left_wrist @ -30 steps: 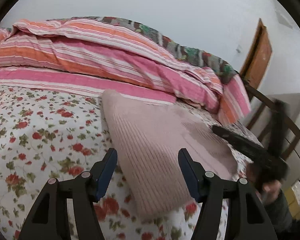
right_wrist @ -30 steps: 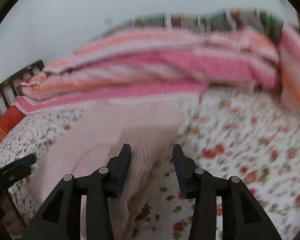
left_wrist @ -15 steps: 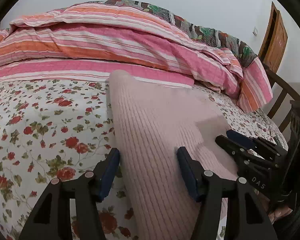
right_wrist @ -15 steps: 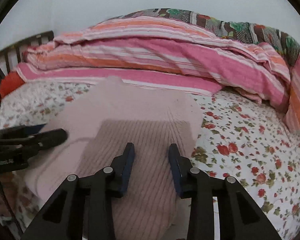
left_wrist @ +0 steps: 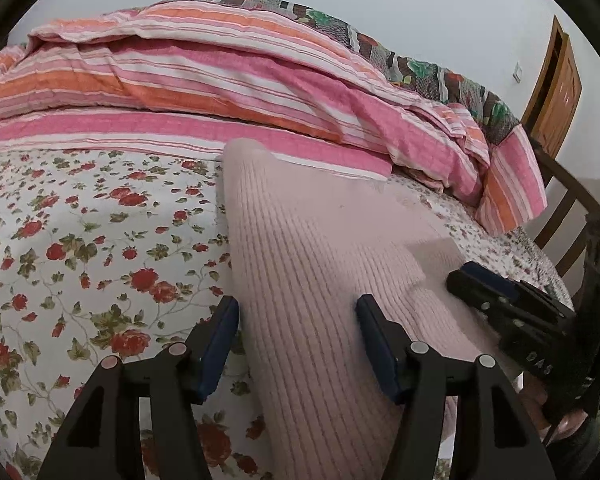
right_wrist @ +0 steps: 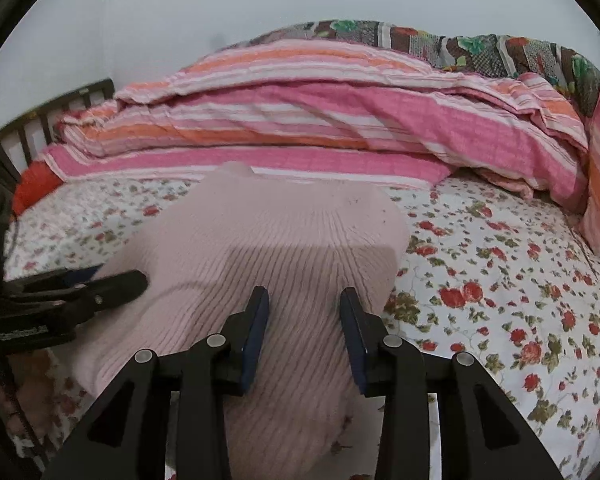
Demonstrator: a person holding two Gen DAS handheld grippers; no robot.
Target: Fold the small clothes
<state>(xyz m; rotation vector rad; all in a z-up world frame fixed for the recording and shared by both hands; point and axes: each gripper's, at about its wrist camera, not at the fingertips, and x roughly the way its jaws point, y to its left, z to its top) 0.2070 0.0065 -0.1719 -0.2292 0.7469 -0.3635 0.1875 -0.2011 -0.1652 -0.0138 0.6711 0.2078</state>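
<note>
Covering the bed, a floral sheet (left_wrist: 80,248) meets striped quilt (left_wrist: 220,88).

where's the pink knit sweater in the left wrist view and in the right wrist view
Left wrist view: the pink knit sweater runs from centre down to the bottom edge, between the left gripper's open fingers.
Right wrist view: the sweater fills the centre and lower left, under the right gripper.
Shared landmark: the striped pink and orange quilt heaped just behind the sweater in both views.

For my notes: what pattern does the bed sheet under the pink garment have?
White bed sheet with small red roses and green leaves; clearest in the left wrist view.
</note>
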